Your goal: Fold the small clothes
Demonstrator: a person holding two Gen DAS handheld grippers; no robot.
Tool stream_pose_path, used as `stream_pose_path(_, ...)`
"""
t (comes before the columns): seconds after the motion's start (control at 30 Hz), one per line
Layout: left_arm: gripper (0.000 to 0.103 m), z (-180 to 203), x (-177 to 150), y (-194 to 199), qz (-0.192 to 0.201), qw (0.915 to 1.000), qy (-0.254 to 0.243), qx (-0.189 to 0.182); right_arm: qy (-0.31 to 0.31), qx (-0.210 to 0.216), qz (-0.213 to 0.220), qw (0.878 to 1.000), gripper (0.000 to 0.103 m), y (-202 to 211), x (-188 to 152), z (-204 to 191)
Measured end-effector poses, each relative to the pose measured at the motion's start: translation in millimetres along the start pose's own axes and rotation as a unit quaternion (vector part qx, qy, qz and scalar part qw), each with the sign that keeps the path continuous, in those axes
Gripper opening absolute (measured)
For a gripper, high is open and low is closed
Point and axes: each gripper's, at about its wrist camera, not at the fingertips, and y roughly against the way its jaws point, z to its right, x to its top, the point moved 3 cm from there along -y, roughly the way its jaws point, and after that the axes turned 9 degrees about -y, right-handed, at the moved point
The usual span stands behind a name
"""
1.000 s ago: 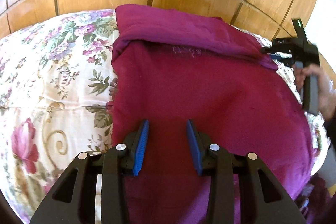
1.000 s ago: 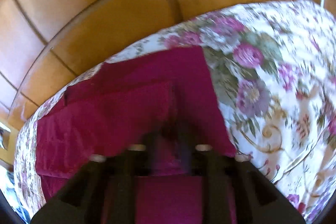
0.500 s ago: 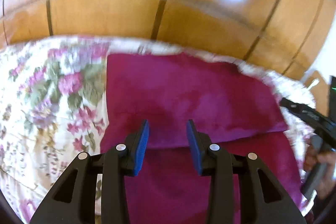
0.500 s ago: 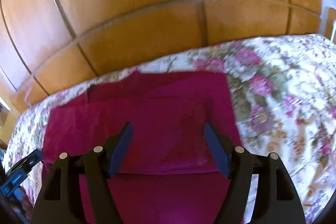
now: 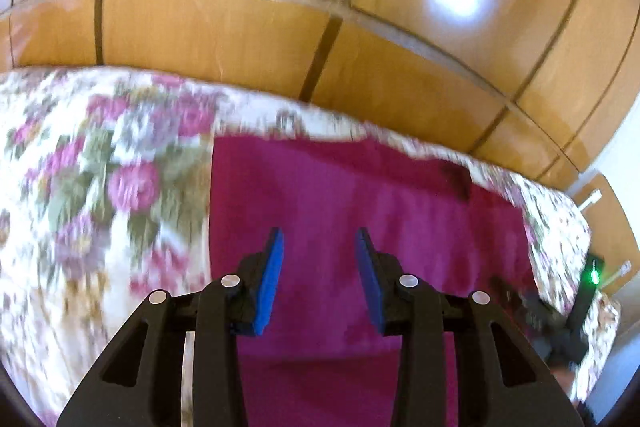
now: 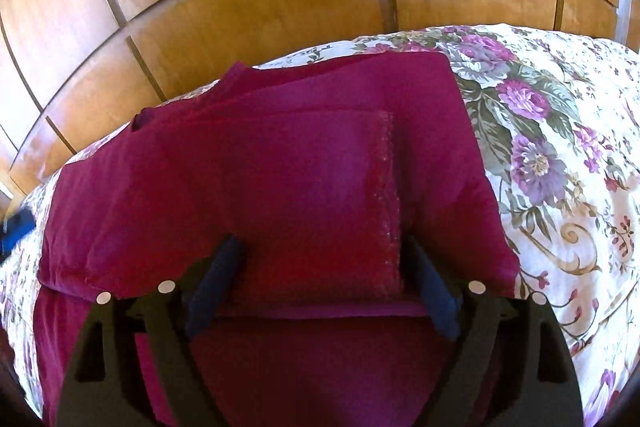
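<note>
Over on your left there's the floral bedspread (image 5: 100,211), smeared with motion blur in the left wrist view, and the magenta garment (image 6: 280,179) lies spread across it, running from the near edge out to the far side by the wooden panelled wall (image 6: 260,7). Your left gripper (image 5: 319,251) hangs over the near-middle of the cloth with its blue pads (image 5: 272,279) set fairly narrow and nothing pinched between them. Moving right, your right gripper (image 6: 320,255) has just been spreading its jaws and now stands wide, its tips straddling the folded-over flap with the lacy trim (image 6: 386,203); I think the pads aren't pressing on the fabric, but they're dark and a bit hard to read. In the left wrist view that right gripper is just a blurry dark shape at the far right edge.
</note>
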Motion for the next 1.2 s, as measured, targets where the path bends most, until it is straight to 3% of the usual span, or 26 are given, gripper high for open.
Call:
stream_pose_path(0.07, 0.036, -4, 15, -19, -0.005, 0.9997, -0.011, 0.022, 0.002, 0.0, 0.0, 1.0, 0.087, 1, 0, -2)
stream_pose_path(0.2, 0.036, -32, 20, -74, -0.063, 0.9945, 0.024, 0.079, 0.005, -0.002, 0.002, 1.0, 0.088, 1, -2, -3)
stream_pose_path(0.37, 0.036, -35, 13, -86, -0.043, 0.9928, -0.01, 0.111, 0.01, -0.005, 0.003, 1.0, 0.089, -1, -3, -4)
stream_pose_path(0.5, 0.036, -21, 13, -58, -0.048, 0.9934, -0.01, 0.104, 0.008, -0.002, 0.003, 1.0, 0.09, -2, -3, -4)
stream_pose_path(0.67, 0.036, 0, -6, 1, -0.012, 0.9968, -0.026, 0.074, 0.008, -0.001, 0.003, 1.0, 0.09, -1, -3, -4)
stream_pose_path(0.8, 0.036, 12, -24, 34, 0.002, 0.9957, -0.047, 0.08, 0.01, -0.003, 0.003, 1.0, 0.09, -1, -3, -4)
stream_pose_path(1.2, 0.036, 6, -85, 95, -0.013, 0.9972, -0.028, 0.068, 0.023, -0.025, -0.004, 0.999, 0.09, -1, -1, -8)
